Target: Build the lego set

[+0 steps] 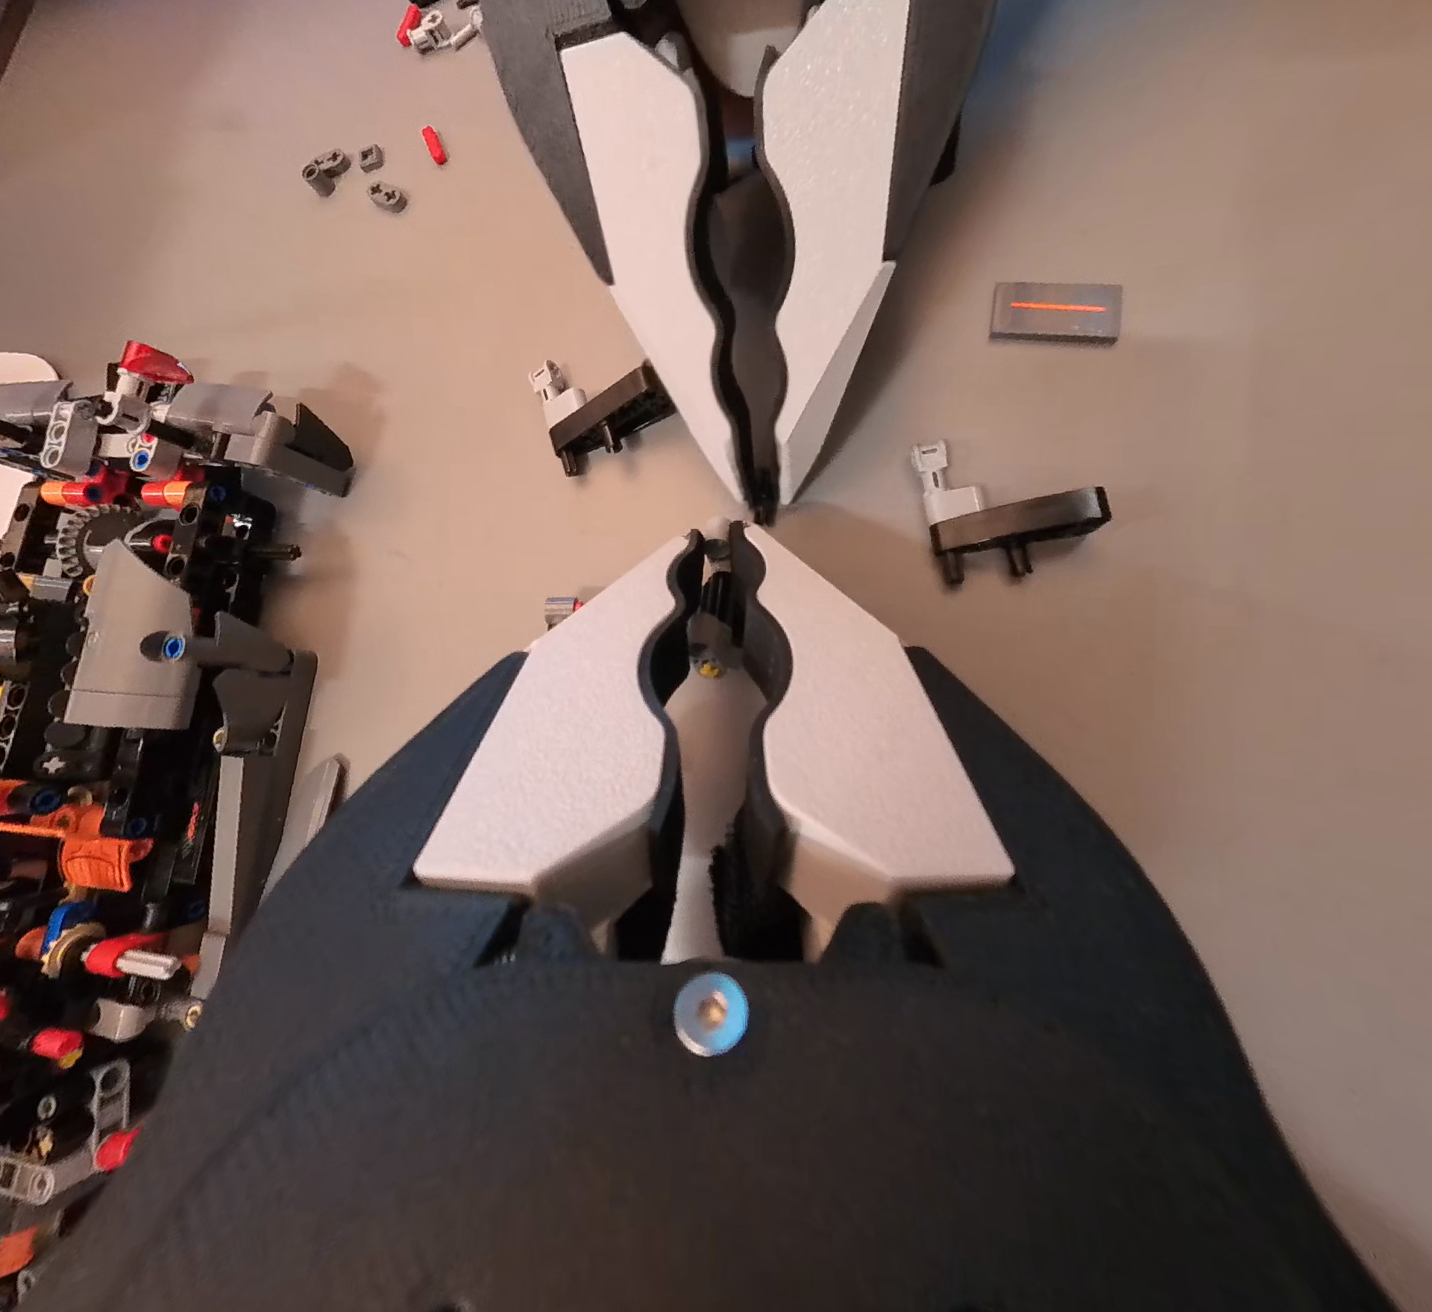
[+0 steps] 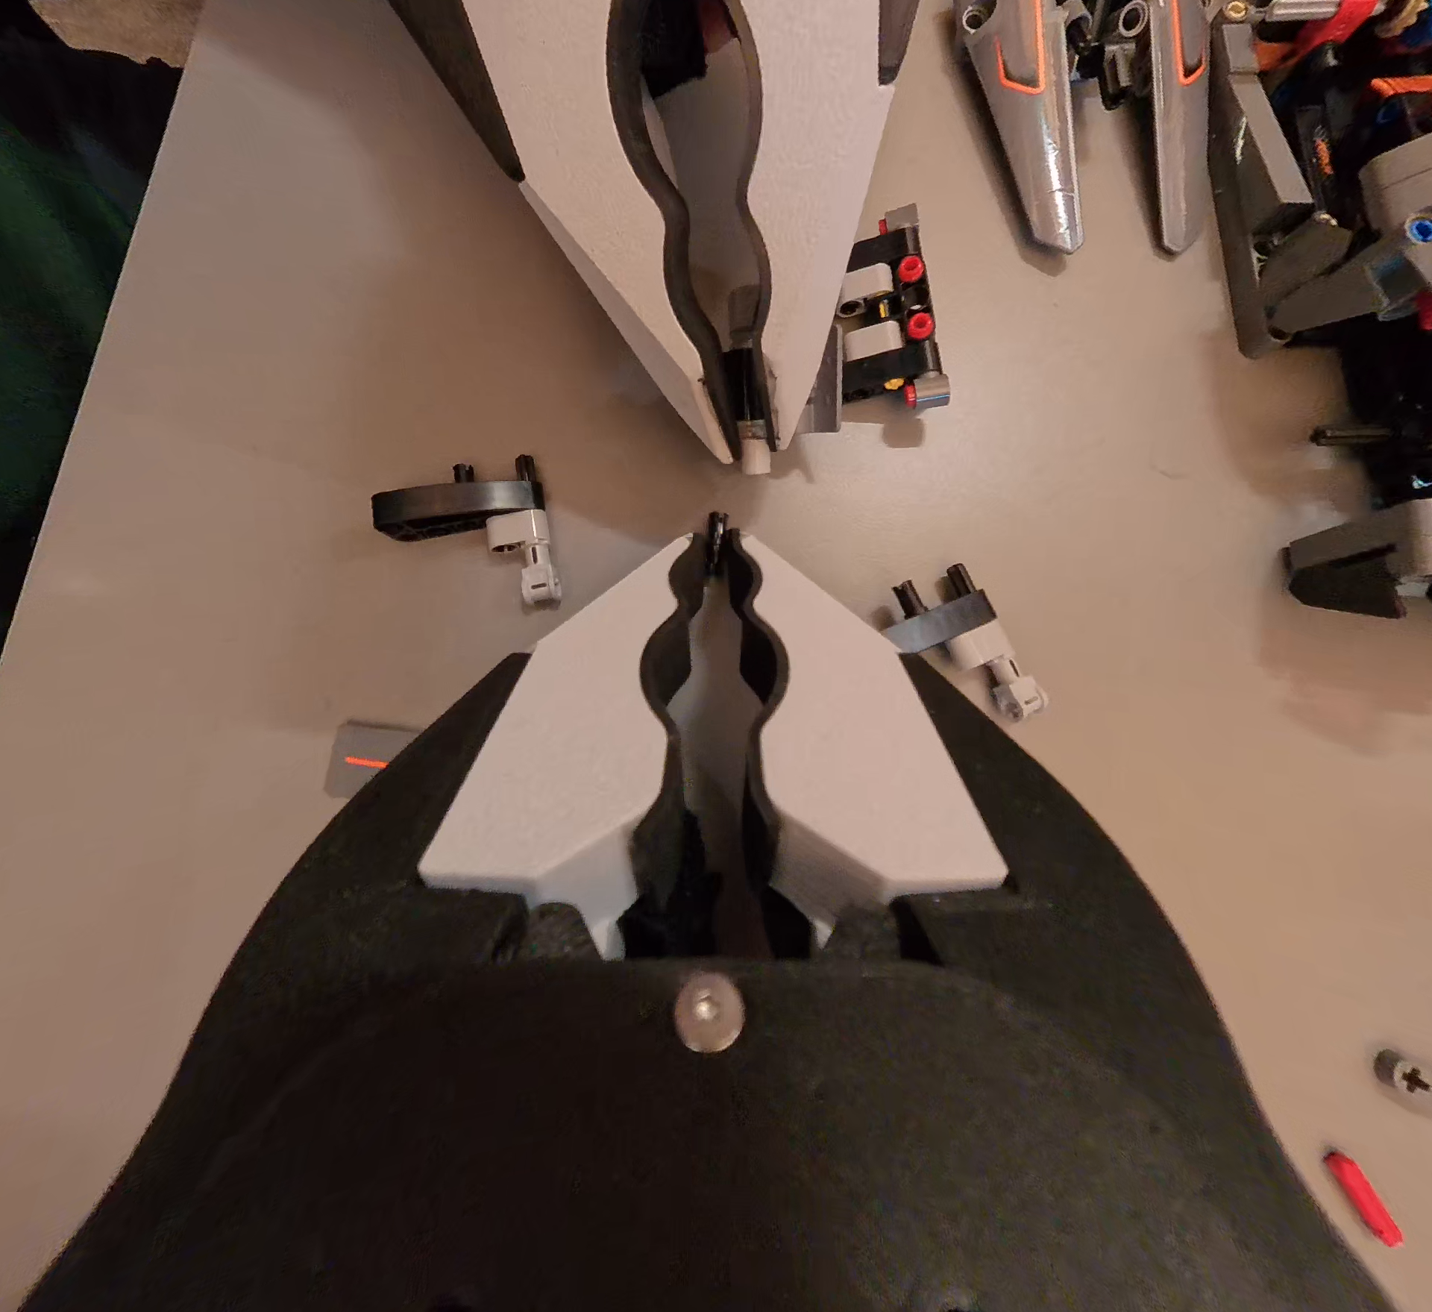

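My left gripper (image 1: 724,535) is shut on a small black connector with a white tip (image 2: 745,391); it also shows between the pads in the left wrist view (image 1: 714,616). My right gripper (image 2: 717,542) is shut on a small black pin (image 2: 717,527) that pokes out past its tips. The two grippers point tip to tip, a small gap apart, just above the table. In the left wrist view the right gripper (image 1: 763,492) comes in from the top. In the right wrist view the left gripper (image 2: 748,452) comes in from the top.
Two black beams with white connectors lie on either side of the tips (image 1: 1015,515) (image 1: 600,415). A grey tile with an orange line (image 1: 1058,312) lies on the right. The large model (image 1: 116,655) stands at the left. Loose grey and red parts (image 1: 356,174) lie behind it. A small black subassembly (image 2: 891,322) lies by the left gripper.
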The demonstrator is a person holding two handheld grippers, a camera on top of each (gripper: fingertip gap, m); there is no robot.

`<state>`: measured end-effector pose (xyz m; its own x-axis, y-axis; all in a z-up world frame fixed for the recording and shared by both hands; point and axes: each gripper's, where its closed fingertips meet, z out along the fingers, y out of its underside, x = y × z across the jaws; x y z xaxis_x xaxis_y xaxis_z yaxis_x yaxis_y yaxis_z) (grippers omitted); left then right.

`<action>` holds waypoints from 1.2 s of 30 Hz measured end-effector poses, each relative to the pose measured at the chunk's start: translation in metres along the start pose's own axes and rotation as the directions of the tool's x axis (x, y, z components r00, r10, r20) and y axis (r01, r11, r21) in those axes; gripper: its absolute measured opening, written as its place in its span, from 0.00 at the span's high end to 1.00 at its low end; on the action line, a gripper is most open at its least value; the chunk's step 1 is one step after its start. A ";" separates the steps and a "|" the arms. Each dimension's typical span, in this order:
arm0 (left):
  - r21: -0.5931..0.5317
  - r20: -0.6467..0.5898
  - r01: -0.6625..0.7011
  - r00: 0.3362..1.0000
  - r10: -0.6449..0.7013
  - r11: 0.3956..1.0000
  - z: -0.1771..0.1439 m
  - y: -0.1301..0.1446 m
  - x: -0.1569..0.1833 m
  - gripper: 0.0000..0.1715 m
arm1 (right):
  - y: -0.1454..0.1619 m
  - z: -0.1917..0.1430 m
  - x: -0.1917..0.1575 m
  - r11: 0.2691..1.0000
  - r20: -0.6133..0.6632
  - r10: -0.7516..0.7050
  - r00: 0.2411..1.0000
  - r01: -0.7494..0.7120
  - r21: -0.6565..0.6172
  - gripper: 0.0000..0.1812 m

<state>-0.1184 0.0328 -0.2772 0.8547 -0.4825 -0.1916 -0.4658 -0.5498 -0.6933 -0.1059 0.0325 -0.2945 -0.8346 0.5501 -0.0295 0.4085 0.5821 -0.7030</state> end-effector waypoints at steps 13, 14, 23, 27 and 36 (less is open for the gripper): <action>0.072 0.010 0.028 1.000 -0.029 0.997 -0.006 -0.009 -0.005 0.98 | -0.013 -0.015 0.012 0.991 -0.060 0.061 0.996 -0.053 0.125 0.99; 0.094 0.000 0.038 0.999 -0.038 0.995 -0.007 -0.011 -0.004 0.98 | -0.016 -0.018 0.013 0.988 -0.068 0.067 0.995 -0.057 0.141 0.99; 0.152 0.012 0.065 0.998 -0.068 0.986 -0.009 -0.019 -0.010 0.98 | -0.026 -0.028 0.018 0.980 -0.116 0.062 0.991 -0.038 0.195 0.99; 0.179 0.022 0.071 0.997 -0.076 0.981 -0.011 -0.023 -0.012 0.98 | -0.027 -0.030 0.019 0.979 -0.134 0.058 0.989 -0.030 0.201 1.00; 0.178 0.036 0.076 0.996 -0.084 0.981 -0.009 -0.022 -0.015 0.98 | -0.027 -0.029 0.022 0.984 -0.195 0.035 0.980 0.001 0.177 1.00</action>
<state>-0.1226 0.0458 -0.2529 0.8984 -0.4100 -0.1575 -0.3511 -0.4550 -0.8184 -0.1243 0.0462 -0.2555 -0.7315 0.6764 0.0856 0.3360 0.4669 -0.8180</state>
